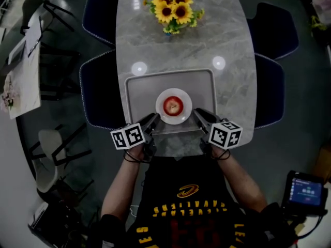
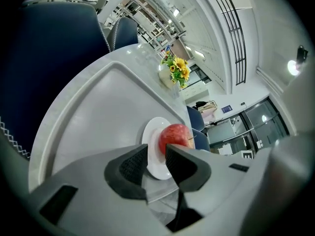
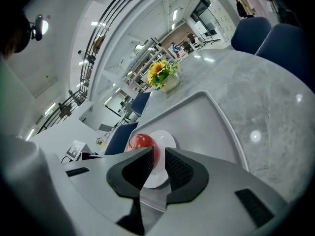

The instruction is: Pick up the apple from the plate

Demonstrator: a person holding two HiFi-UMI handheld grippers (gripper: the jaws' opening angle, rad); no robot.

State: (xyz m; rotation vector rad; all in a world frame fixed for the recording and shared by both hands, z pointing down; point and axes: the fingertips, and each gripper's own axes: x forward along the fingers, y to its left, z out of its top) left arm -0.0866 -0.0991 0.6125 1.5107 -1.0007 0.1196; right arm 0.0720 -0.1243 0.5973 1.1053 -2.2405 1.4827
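A red apple (image 1: 173,106) sits in the middle of a small round white plate (image 1: 182,118), which rests on a grey rectangular tray (image 1: 139,94) on the pale marble oval table (image 1: 235,81). The left gripper (image 1: 153,122) and right gripper (image 1: 201,117) flank the plate's near edge, one on each side. Each claw is slightly parted with nothing between its pads. Their tips appear just clear of the plate, though the overhead angle leaves this uncertain. A bunch of yellow sunflowers (image 1: 173,9) stands at the table's far end.
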